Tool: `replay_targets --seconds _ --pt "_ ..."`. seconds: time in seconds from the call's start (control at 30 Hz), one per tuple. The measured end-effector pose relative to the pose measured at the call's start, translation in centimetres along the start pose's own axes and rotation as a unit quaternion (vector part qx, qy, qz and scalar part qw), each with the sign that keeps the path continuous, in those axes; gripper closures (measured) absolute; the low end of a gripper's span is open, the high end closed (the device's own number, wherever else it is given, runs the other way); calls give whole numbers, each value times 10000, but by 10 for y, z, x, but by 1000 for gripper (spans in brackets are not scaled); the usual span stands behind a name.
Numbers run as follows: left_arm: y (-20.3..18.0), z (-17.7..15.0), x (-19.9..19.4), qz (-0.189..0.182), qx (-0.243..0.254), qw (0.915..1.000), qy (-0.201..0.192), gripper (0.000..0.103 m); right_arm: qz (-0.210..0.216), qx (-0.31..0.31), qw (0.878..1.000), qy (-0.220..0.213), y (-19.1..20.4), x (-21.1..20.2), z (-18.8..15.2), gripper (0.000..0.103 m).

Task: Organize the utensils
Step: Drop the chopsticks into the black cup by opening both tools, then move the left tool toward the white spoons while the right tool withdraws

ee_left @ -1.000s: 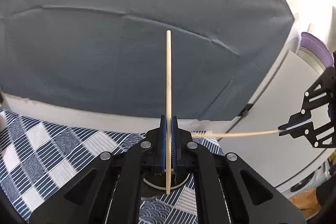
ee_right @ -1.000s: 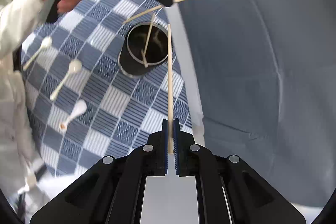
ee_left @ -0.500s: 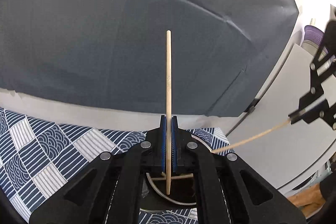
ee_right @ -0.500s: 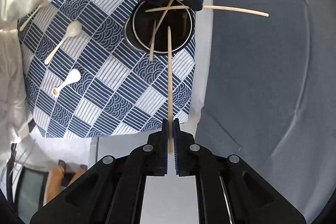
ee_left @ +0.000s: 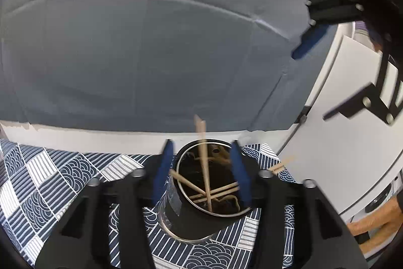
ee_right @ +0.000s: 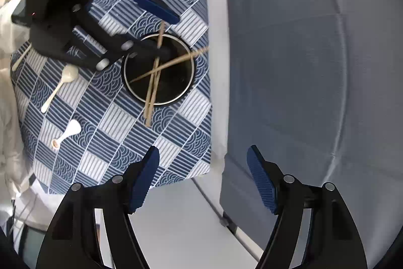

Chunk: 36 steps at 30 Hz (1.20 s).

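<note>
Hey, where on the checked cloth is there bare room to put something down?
Bare patches: the blue checked tablecloth between the black round holder and the cloth's near edge, and below the short white spoon. Crowded: the holder, full of crossed wooden chopsticks, with the left gripper over it.

Chopsticks in holder, spoons left on tablecloth

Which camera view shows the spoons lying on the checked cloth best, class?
The right wrist view. Two white spoons lie in plain sight on the checked cloth, left of the black cup. The left wrist view shows cloth and cup, but no spoons.
</note>
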State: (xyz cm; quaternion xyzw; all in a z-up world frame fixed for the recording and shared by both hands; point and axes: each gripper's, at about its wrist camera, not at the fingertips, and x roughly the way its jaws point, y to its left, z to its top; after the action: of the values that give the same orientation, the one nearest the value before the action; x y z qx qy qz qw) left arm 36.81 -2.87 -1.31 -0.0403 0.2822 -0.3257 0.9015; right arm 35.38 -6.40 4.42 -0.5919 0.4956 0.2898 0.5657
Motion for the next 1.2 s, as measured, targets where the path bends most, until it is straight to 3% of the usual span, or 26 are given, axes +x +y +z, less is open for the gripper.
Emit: replay_targets --seconds 0.03,0.1,0.2,0.77,1.2 --pt "-1 1 -3 13 51 10000 -43 28 -52 19 10000 -49 -2 -2 -1 28" --pt "-8 2 -17 71 137 9996 -217 13 -181 47 9997 -137 -3 -6 -5 23" --pt "-8 4 -34 135 74 9994 -298 6 -282 61 9993 -248 -1 -10 -10 20" --pt "-22 -12 -107 1263 -76 9920 -10 6 -220 262 9939 -1053 36 -34 -58 19" --pt "-48 -63 -136 1846 -330 9806 579 6 129 489 9870 -1529 68 -18 -106 19"
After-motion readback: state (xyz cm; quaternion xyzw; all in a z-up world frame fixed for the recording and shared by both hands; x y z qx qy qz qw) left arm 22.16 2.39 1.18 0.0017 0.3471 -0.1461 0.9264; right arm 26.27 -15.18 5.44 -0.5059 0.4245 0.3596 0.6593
